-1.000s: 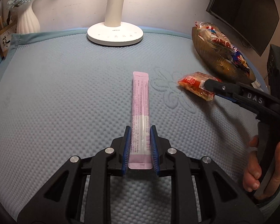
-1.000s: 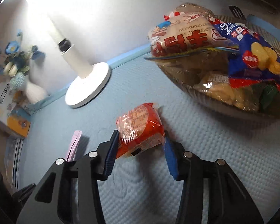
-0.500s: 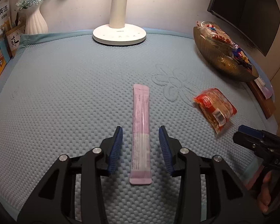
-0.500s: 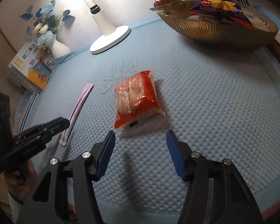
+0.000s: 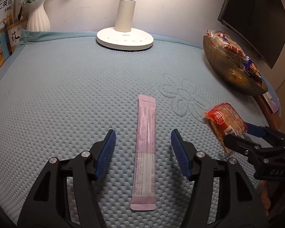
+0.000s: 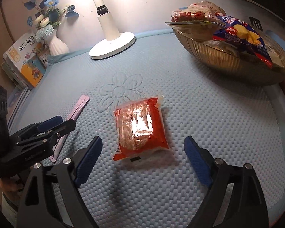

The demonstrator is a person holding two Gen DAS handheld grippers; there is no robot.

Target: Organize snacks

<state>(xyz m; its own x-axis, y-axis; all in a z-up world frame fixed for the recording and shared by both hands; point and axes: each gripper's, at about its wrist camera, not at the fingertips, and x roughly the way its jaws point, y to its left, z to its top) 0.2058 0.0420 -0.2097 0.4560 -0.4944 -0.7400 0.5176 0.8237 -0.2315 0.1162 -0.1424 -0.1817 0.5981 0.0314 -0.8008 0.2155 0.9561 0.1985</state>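
Note:
A long pink stick sachet (image 5: 145, 146) lies flat on the blue textured mat. My left gripper (image 5: 143, 134) is open, its jaws wide on either side of the sachet and not touching it. A red snack packet (image 6: 140, 127) lies on the mat to the right; it also shows in the left wrist view (image 5: 225, 119). My right gripper (image 6: 143, 144) is open, its jaws on either side of the packet's near end with a clear gap. A glass bowl (image 6: 218, 51) at the back right holds several snack bags. The sachet shows in the right wrist view (image 6: 77, 110) too.
A white lamp base (image 5: 124, 39) stands at the back middle. A white vase with flowers (image 5: 38, 19) and books (image 6: 24, 64) stand at the back left. A dark monitor (image 5: 254, 17) hangs at the right. The mat's edge (image 6: 281, 102) runs near the bowl.
The left gripper let go of the sachet, opened wide and pulled back. The right gripper released the red packet, which now lies on the mat, and drew back with jaws wider.

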